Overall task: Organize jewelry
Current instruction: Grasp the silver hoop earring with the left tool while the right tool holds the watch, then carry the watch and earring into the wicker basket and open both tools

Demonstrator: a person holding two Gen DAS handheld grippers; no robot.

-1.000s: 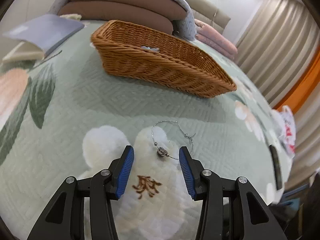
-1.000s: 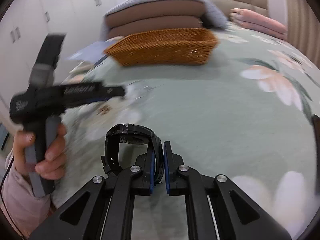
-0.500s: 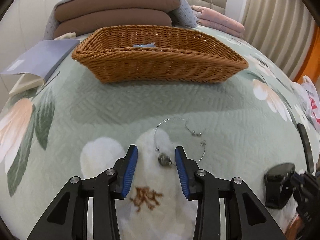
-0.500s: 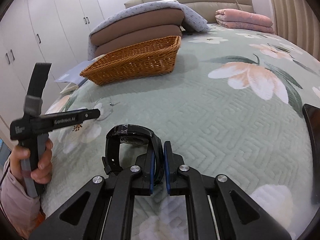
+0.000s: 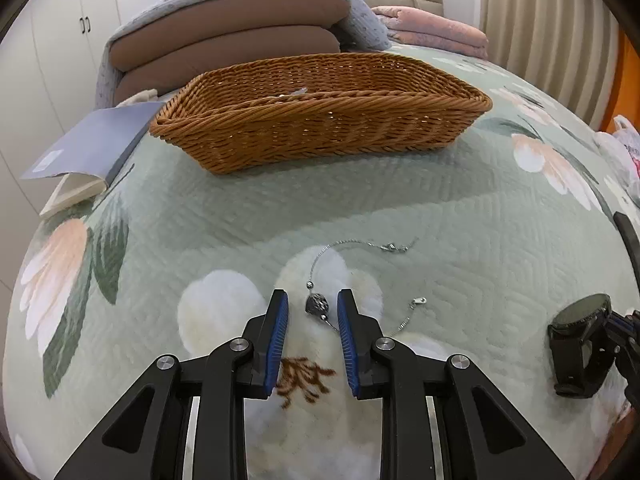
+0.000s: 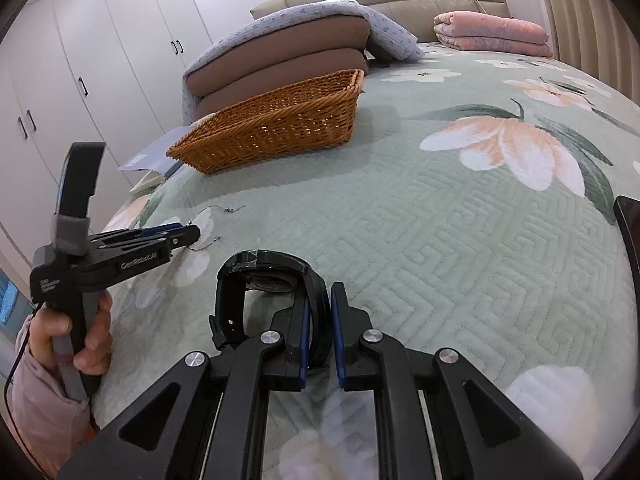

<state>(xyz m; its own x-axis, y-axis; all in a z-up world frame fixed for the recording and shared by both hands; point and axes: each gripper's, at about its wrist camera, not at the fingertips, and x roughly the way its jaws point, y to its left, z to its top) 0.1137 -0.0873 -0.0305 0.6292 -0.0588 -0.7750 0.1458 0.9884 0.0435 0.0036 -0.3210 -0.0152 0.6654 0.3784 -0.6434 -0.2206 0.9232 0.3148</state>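
Standing beyond the bracelet (image 5: 320,304): wicker basket (image 5: 320,128).

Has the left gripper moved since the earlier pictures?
Yes. The left gripper now reaches the white flower print nearer the basket, and its fingers have been closing around the bead.

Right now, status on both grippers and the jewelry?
Left gripper closing around bracelet bead, pads not touching. Right gripper easing open, watch strap between pads. Basket ahead, path clear.
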